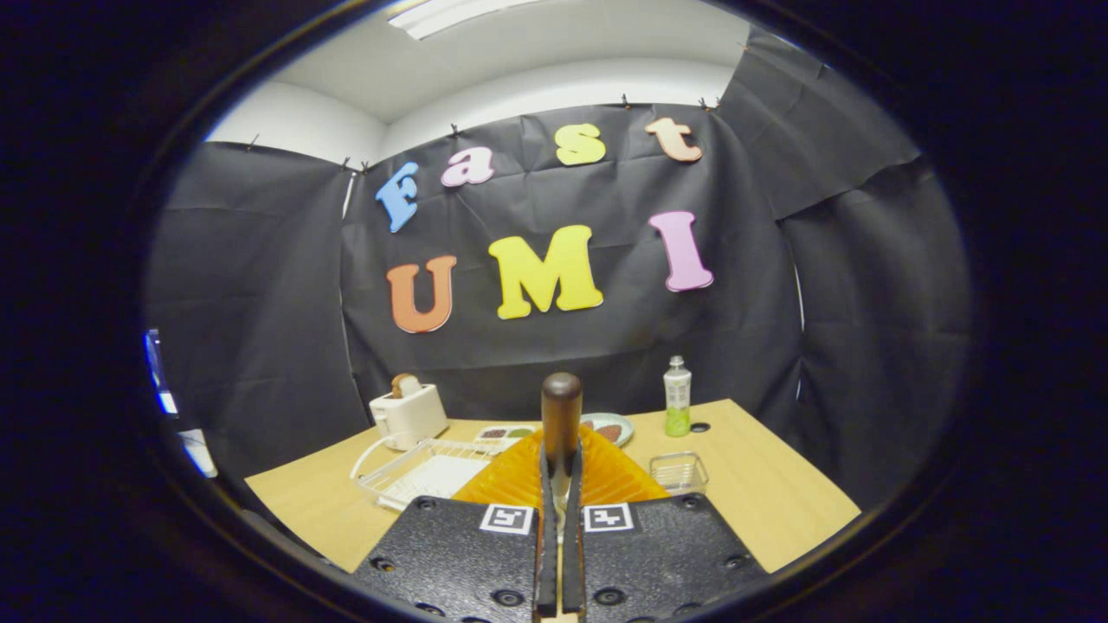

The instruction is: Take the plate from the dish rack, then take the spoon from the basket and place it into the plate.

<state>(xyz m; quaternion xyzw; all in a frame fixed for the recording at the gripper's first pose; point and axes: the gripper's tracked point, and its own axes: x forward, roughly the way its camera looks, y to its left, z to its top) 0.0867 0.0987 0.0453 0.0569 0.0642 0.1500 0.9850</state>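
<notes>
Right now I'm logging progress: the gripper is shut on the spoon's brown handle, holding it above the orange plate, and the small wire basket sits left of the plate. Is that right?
One slip: the gripper view shows the wire basket to the right of the orange plate, not left; the white dish rack is on the left. The gripper is indeed shut on the spoon, its brown handle standing above the plate.

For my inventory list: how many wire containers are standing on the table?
2. The white dish rack stands beside the toaster; the small wire basket stands near the bottle. The gripper may hide others.
</notes>
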